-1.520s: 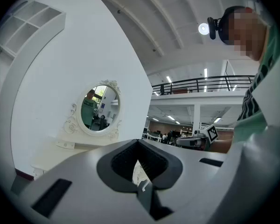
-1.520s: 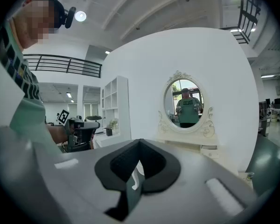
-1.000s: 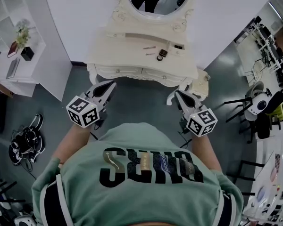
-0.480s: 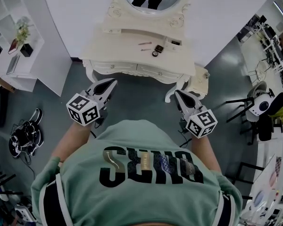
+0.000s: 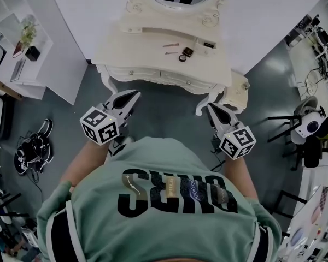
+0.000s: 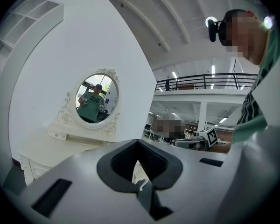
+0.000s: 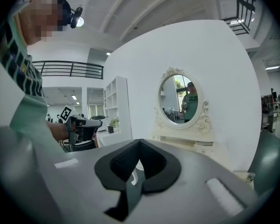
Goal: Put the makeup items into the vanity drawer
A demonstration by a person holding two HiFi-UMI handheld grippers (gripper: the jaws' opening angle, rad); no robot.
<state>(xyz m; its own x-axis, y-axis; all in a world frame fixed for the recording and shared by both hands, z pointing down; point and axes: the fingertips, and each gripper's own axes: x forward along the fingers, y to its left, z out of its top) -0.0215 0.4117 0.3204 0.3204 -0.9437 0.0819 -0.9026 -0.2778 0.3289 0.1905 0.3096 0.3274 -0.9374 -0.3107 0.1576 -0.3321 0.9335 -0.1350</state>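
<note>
Small dark makeup items (image 5: 185, 53) lie scattered right of centre on the cream vanity (image 5: 126, 53) top; its front drawers (image 5: 153, 74) are closed.

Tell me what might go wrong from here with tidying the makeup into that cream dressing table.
The cream carved vanity has drawers that look closed, with tiny knobs. The left hand-held gripper and right hand-held gripper are both shut and empty, so a pull might slip.
The small dark makeup items lie bunched together on top; grabbing one could knock another off.
The cream stool stands close beside the vanity's right leg; it might get bumped.
</note>
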